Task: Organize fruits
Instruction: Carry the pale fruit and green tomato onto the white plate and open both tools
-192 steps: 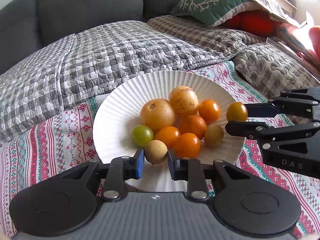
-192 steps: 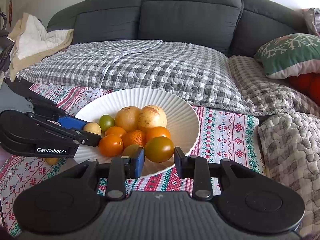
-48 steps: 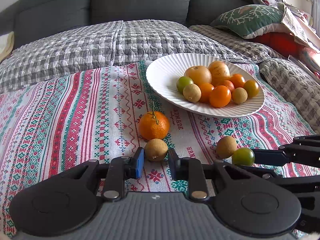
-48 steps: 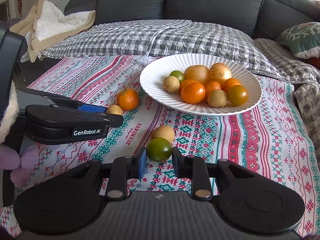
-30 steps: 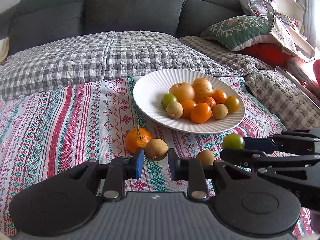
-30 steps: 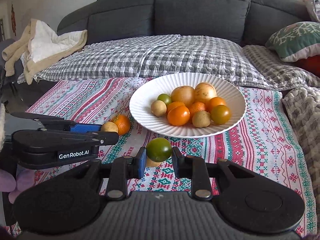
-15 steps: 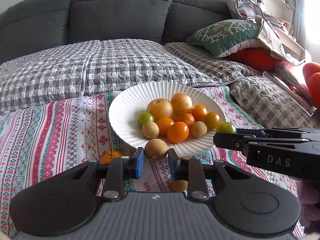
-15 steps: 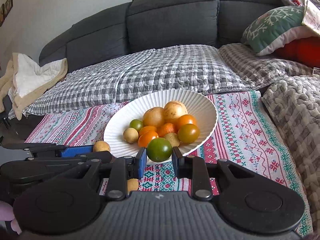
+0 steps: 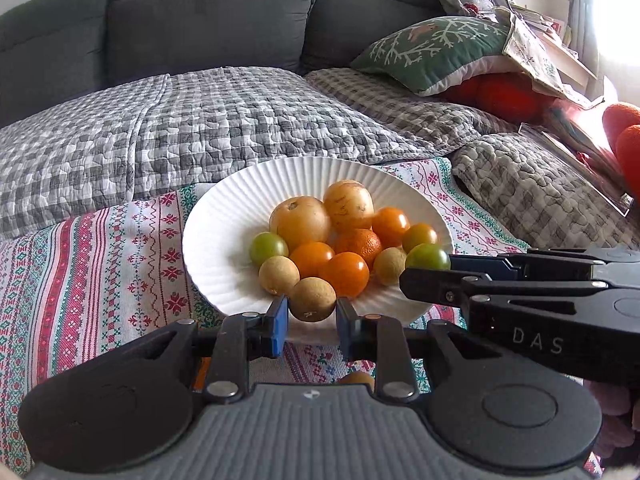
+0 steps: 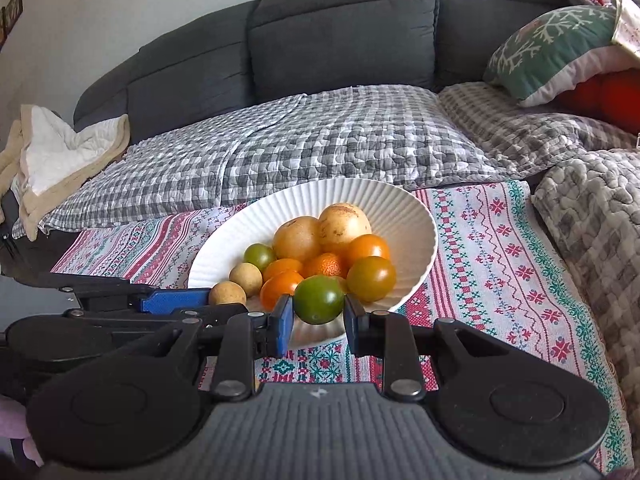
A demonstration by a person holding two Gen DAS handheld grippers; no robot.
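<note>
A white ribbed plate (image 9: 224,236) (image 10: 404,208) on the patterned cloth holds several orange, yellow, green and tan fruits. My left gripper (image 9: 312,314) is shut on a small tan fruit (image 9: 313,299) and holds it over the plate's near rim; it also shows in the right wrist view (image 10: 227,293). My right gripper (image 10: 318,314) is shut on a green tomato (image 10: 319,299) and holds it over the plate's near right edge; the tomato also shows in the left wrist view (image 9: 427,257).
A tan fruit (image 9: 356,378) lies on the striped cloth (image 9: 100,264) below my left gripper, partly hidden. A grey checked quilt (image 10: 320,144) and dark sofa lie behind the plate. A green pillow (image 9: 432,52) sits at the right, a beige blanket (image 10: 60,152) at the left.
Both grippers have moved forward and up from the cloth to the plate, each carrying its fruit. The orange fruit on the cloth has dropped out of view behind my left gripper.
</note>
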